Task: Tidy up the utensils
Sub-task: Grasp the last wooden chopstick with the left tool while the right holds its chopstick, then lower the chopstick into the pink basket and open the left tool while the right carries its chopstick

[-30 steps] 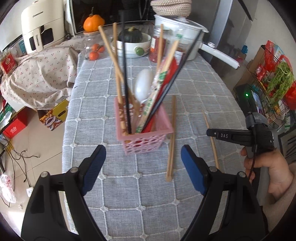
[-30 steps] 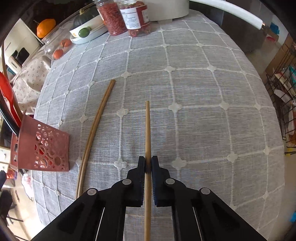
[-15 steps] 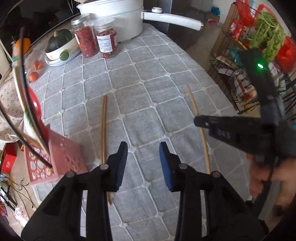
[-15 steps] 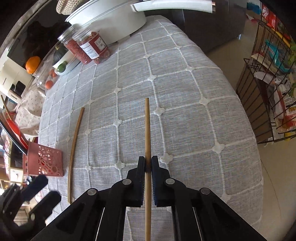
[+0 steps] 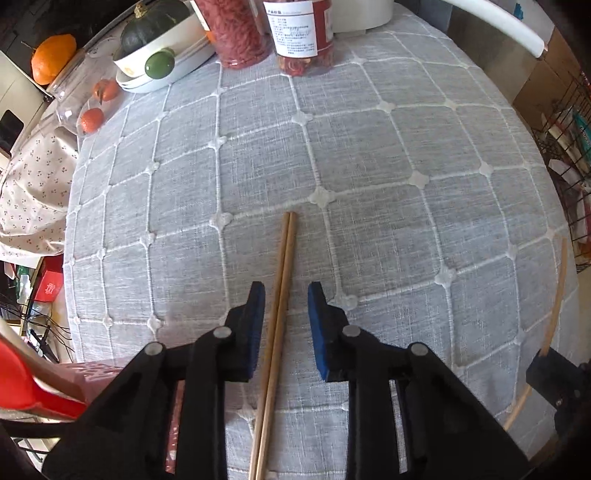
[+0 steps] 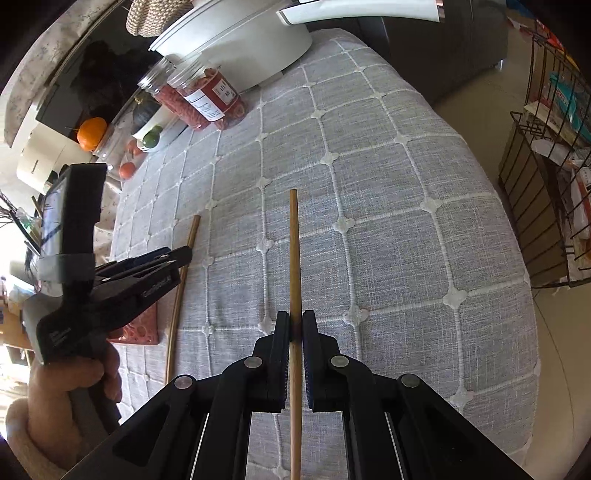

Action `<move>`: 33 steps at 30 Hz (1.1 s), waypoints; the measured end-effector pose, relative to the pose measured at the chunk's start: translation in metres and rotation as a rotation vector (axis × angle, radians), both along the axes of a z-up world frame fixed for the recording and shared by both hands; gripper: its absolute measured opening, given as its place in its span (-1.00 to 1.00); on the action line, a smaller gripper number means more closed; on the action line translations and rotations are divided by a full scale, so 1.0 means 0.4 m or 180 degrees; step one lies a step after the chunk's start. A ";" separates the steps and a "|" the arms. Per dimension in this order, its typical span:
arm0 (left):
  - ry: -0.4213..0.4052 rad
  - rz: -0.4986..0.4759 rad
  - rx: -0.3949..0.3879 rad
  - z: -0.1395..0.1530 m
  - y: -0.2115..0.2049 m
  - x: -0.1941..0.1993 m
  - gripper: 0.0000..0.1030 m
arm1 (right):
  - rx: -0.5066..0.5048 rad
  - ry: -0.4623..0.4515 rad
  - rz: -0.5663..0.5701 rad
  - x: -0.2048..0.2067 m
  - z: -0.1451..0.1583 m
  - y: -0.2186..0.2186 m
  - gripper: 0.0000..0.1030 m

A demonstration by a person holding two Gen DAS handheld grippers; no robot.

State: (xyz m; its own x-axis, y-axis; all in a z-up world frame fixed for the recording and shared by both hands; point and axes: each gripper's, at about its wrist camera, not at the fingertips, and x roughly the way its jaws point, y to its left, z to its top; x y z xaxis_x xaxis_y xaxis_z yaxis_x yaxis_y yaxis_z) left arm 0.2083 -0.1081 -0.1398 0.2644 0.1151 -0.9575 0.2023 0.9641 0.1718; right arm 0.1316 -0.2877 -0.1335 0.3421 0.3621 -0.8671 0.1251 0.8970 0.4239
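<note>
My left gripper (image 5: 286, 295) is open and straddles a pair of wooden chopsticks (image 5: 282, 280) lying on the grey checked tablecloth (image 5: 369, 155); the blue pads (image 5: 258, 306) stand apart from them. My right gripper (image 6: 294, 325) is shut on a single wooden chopstick (image 6: 294, 251), held above the cloth. That chopstick (image 5: 554, 306) shows at the right edge of the left wrist view. The pink utensil basket (image 6: 142, 326) sits by the left gripper (image 6: 177, 258), partly hidden; its corner (image 5: 103, 369) and a red utensil (image 5: 22, 384) show bottom left.
At the far table edge stand two red-filled jars (image 5: 266, 29), a white bowl with a squash (image 5: 155, 48), a clear jar of small oranges (image 5: 92, 107) and a white pot (image 6: 236, 40). A wire rack (image 6: 554, 184) stands right of the table.
My left gripper swung from facing the basket to over the chopstick pair and narrowed around it. My right gripper lifted its chopstick off the cloth.
</note>
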 end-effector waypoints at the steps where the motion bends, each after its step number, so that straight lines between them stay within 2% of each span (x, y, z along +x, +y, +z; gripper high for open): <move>1: 0.0042 0.0007 0.0002 -0.012 -0.002 0.004 -0.55 | 0.0010 -0.0007 0.0007 0.000 0.001 0.001 -0.87; 6: 0.0099 0.0139 -0.0212 -0.021 0.016 0.008 -0.76 | 0.0021 -0.0006 0.0001 -0.002 0.000 0.002 -0.87; 10: 0.0060 -0.0023 -0.0056 -0.017 -0.001 -0.019 -0.83 | 0.0009 0.0002 -0.0036 -0.005 0.000 0.000 -0.87; 14: 0.0059 -0.0178 -0.0147 0.008 -0.027 -0.076 -0.83 | 0.0015 -0.0056 -0.0077 -0.014 0.016 -0.005 -0.87; 17: -0.0072 -0.0359 -0.0193 0.057 -0.040 -0.126 -0.83 | -0.0020 -0.0142 -0.0106 -0.026 0.034 -0.006 -0.87; 25: -0.0549 -0.0645 -0.0514 0.195 -0.027 -0.263 -0.84 | -0.0191 -0.0343 -0.0122 -0.069 0.086 0.010 -0.87; 33: -0.0991 -0.0732 -0.0748 0.285 0.052 -0.348 -0.85 | -0.0405 -0.0581 -0.0003 -0.122 0.136 0.056 -0.87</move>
State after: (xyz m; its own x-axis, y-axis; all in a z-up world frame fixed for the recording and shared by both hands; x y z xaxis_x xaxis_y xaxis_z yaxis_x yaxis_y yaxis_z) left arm 0.0693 -0.0872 -0.0259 0.5374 -0.1914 -0.8213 0.3892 0.9203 0.0402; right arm 0.0829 -0.2651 -0.0791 0.4979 0.2532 -0.8294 0.0576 0.9447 0.3230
